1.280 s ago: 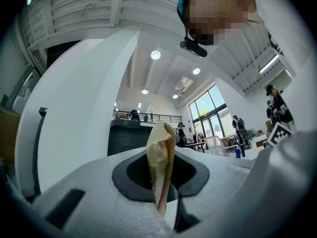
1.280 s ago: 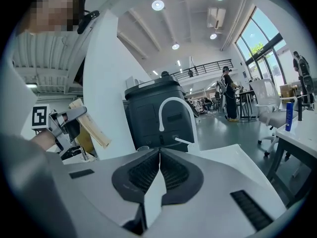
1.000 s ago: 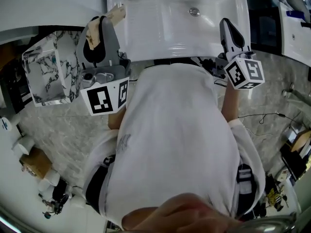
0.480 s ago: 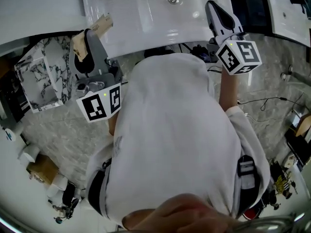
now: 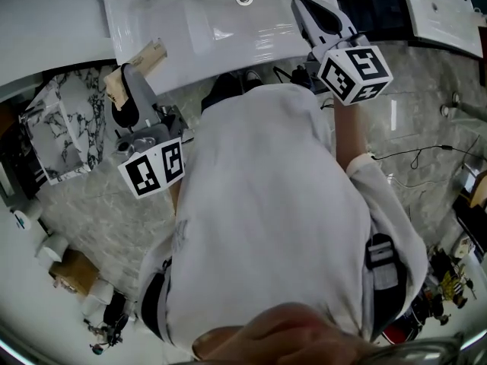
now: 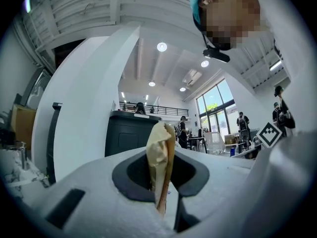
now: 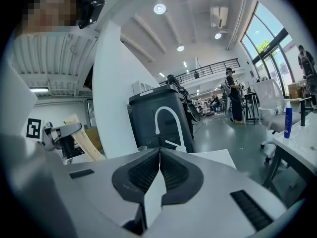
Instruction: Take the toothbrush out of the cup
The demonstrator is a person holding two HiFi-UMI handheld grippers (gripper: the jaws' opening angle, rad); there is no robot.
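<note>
Firstly, left gripper [image 5: 126,78]: jaws nearly closed and clamped on the toothbrush [image 6: 161,143], a flat tan piece in a paper-like wrapper, pinched between the dark pads. A good part of its length is seen projecting past the fingertips, tilted, over the near left corner of the white washbasin [image 5: 205,33]. To the left of this gripper, lower down, a marbled open box [image 5: 65,124] is set on the mottled grey floor [image 5: 99,196].

Right gripper [image 7: 159,155]: jaws brought fully together, with nothing held between the pads. It is kept well apart from the left one, at the washbasin's near right edge. Ahead of it a white arched tap [image 7: 166,117] is seen, with a dark cabinet [image 7: 141,123] behind. Off to its left the other gripper and the tan toothbrush are in view.

Between the two grippers, nearer the head camera, the person's white shirt [image 5: 266,204] is found.
</note>
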